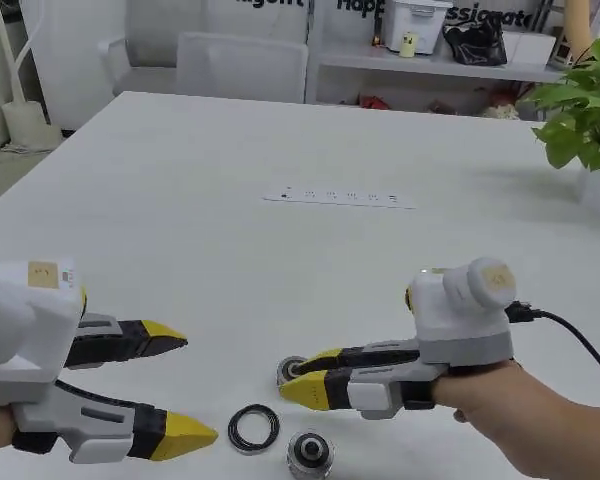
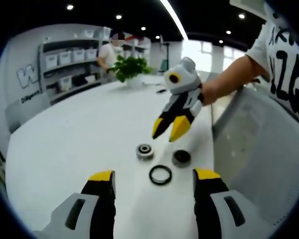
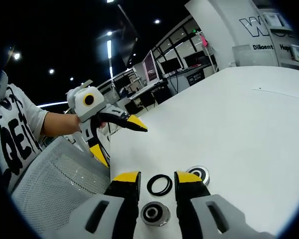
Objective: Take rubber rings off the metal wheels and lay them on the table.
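The table (image 1: pixel 280 260) is plain white; on it the loose rubber ring (image 1: pixel 253 428) is black, one metal wheel (image 1: pixel 291 371) is bright silver with a dark centre, and the other wheel (image 1: pixel 309 451) is black-rimmed around grey. The left gripper (image 1: pixel 195 388) and right gripper (image 1: pixel 298 378) have white and grey bodies and black jaws tipped in yellow. The plant (image 1: pixel 585 110) is green, the person's shirt (image 2: pixel 284 55) white with black lettering

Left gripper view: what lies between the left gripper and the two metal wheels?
A loose black rubber ring, flat on the white table, ahead of the open left gripper and short of both metal wheels. The left gripper view shows it.
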`<state>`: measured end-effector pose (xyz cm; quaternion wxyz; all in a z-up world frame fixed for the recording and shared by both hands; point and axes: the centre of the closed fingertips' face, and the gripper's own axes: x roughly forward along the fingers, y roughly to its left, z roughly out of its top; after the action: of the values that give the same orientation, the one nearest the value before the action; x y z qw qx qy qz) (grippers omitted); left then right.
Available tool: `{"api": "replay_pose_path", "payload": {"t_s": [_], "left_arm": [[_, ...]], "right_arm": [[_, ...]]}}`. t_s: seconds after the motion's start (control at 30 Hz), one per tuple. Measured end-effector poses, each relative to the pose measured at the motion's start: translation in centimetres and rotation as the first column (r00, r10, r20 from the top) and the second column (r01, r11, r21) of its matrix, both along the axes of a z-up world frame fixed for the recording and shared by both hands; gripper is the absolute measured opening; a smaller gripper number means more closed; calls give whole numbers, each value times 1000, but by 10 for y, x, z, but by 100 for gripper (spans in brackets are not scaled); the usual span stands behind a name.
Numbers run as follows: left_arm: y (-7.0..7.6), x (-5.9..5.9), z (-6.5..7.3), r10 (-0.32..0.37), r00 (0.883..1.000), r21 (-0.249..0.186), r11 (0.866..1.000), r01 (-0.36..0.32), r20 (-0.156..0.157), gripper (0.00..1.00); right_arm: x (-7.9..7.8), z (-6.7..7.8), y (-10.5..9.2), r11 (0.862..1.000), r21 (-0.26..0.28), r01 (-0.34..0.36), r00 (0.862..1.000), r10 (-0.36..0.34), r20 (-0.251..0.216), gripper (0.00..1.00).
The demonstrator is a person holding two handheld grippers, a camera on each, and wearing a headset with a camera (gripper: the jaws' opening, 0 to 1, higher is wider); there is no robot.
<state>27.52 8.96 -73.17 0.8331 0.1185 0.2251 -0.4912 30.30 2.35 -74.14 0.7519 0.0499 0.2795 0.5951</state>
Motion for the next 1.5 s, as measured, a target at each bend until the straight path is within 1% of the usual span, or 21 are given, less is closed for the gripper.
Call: {"api": "replay_pose_path", "payload": {"t_s": [0.07,0.17,0.2,0.33,0.37,0.4,0.43,0.47,0.53,0.63,0.73,0.77,0.87,0.9,1.07,1.33,1.5], "left_arm": [[-1,-1,4,1,1000,-9,1000,-1,3,64],[-1,-1,7,-2,1000,0,1000,2,13,66],[-1,-1,9,-1,1000,-1,1000,1,16,66],[-1,-1,12,7,1000,-4,1000,-7,24,68],[-1,-3,13,10,1000,-8,1000,-10,22,69],[-1,-3,13,10,1000,-9,1000,-10,22,69],[-1,-5,13,9,1000,-11,1000,-9,20,69],[-2,-6,13,7,1000,-11,1000,-7,20,69],[-3,-9,12,-2,1000,-6,1000,2,22,70],[-2,-11,10,1,1000,4,1000,-1,22,74],[-3,-13,12,4,1000,-8,1000,-3,23,75],[-3,-14,13,4,1000,-12,1000,-3,22,76],[-1,-15,15,12,999,-11,1000,-12,30,79],[0,-15,15,17,999,-14,1000,-16,28,79],[7,-17,14,42,999,-14,999,-42,24,81],[16,-21,13,68,998,-15,998,-68,19,83],[21,-22,13,84,996,-12,996,-84,25,84]], "right_arm": [[0,7,-4,1000,1,3,1000,-3,25,28],[-1,14,-13,1000,0,8,998,-8,63,31],[-1,17,-16,1000,3,19,997,-19,77,33],[-1,23,-30,999,11,46,993,-47,107,39],[-1,24,-34,999,7,52,990,-53,128,40],[-1,25,-36,999,3,54,989,-54,137,41],[0,25,-40,998,-8,57,984,-54,170,43],[0,26,-43,998,-14,61,981,-57,186,46],[-2,26,-48,997,-21,69,977,-63,204,50],[-4,25,-56,997,-35,74,968,-63,244,56],[-8,27,-60,996,-50,71,962,-55,267,59],[-11,28,-61,996,-57,64,958,-45,283,61],[-16,31,-64,996,-61,60,953,-38,302,66],[-17,31,-65,996,-63,59,952,-37,305,68],[-21,25,-73,994,-91,61,946,-28,323,76],[-21,17,-83,990,-112,84,939,-41,342,82],[-23,11,-88,988,-128,89,939,-40,343,84]]}}
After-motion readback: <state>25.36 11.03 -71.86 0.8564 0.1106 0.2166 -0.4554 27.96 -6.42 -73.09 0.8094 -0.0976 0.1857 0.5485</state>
